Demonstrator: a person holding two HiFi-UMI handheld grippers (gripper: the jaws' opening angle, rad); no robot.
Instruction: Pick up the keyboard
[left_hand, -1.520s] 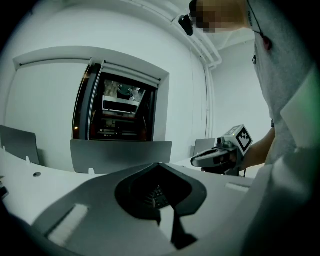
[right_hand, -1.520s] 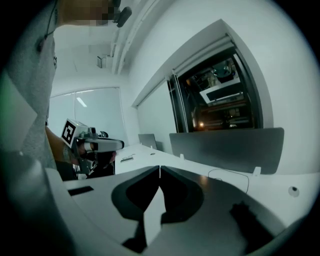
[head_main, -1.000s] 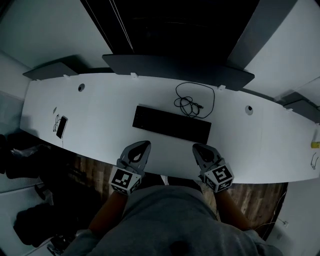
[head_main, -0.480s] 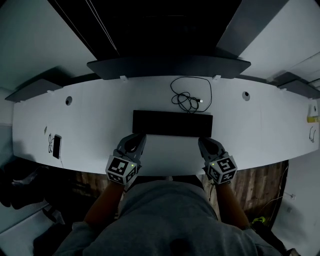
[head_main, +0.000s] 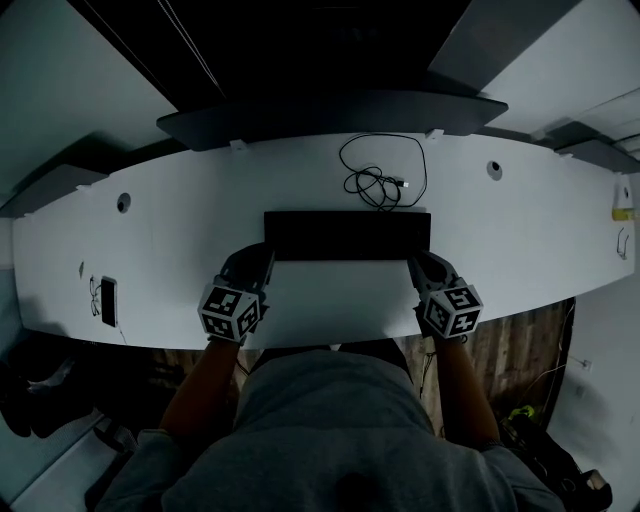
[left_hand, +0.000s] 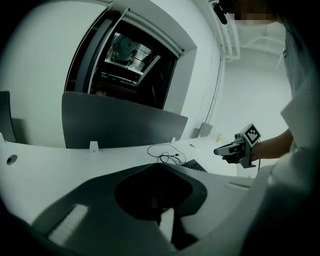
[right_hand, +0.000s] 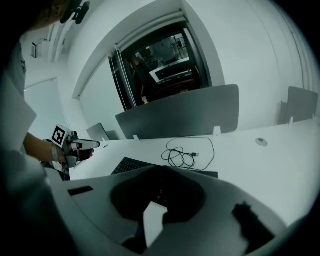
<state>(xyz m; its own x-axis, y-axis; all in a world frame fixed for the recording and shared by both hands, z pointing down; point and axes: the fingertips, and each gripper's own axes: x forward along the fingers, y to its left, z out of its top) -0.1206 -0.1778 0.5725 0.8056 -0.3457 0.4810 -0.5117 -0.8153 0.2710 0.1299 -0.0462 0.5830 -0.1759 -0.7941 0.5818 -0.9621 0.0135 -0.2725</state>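
A black keyboard lies flat across the middle of the white desk. It also appears as the keyboard in the left gripper view and as the keyboard in the right gripper view. My left gripper is shut and empty, its tip at the keyboard's near left corner. The shut right gripper sits at the near right corner and holds nothing. Whether either tip touches the keyboard I cannot tell. Each gripper view shows the other gripper across the keyboard: the right gripper and the left gripper.
A coiled black cable lies just behind the keyboard. A phone rests near the desk's left end, and a small yellow item at the far right. A grey divider panel stands along the desk's back edge. Wooden floor shows below the front edge.
Both grippers have moved forward and down from the desk's front edge to the keyboard's near corners. The head view has swung so that the keyboard now lies square across it.
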